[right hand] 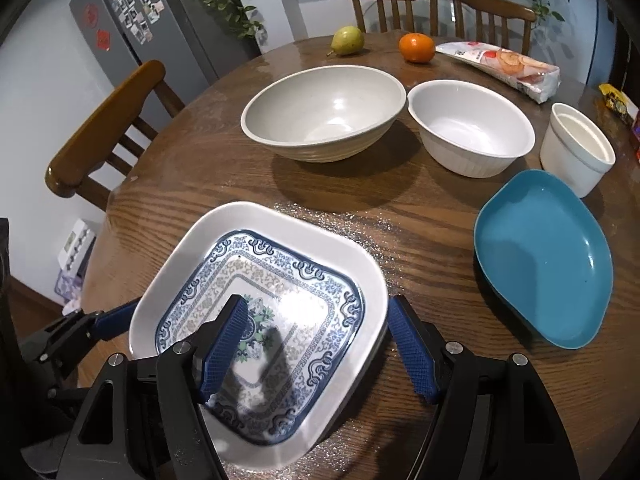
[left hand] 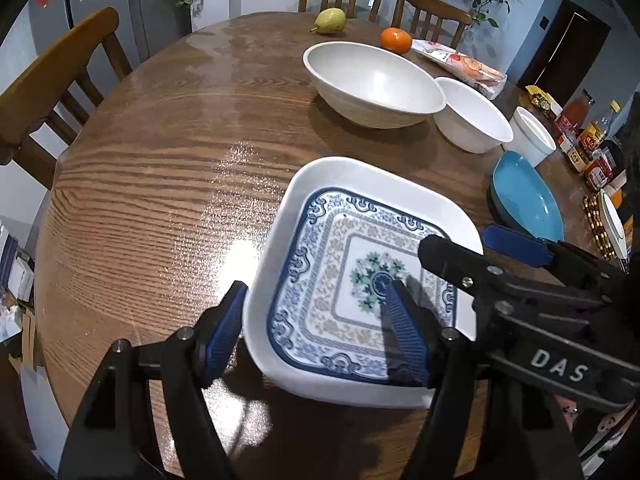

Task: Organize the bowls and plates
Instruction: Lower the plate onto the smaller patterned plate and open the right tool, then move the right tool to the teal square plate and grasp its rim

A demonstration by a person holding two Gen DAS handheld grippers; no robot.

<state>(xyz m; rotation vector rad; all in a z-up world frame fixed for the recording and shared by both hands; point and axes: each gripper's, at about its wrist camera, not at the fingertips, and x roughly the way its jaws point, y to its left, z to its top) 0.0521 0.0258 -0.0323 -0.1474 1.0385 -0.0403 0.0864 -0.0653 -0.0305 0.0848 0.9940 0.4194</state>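
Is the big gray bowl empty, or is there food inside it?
Empty. The big gray bowl stands upright on the table, and its bare, shiny inside shows all the way to the bottom.

You can't read the jar labels [left hand: 588,148] at right edge, fridge photos [right hand: 136,4] are too small, and each gripper's finger hides part of the patterned plate [right hand: 280,280].

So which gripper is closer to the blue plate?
Right. The right gripper straddles the patterned dish's right edge, on the side where the blue plate lies. The left gripper straddles that dish's left edge, farther away.
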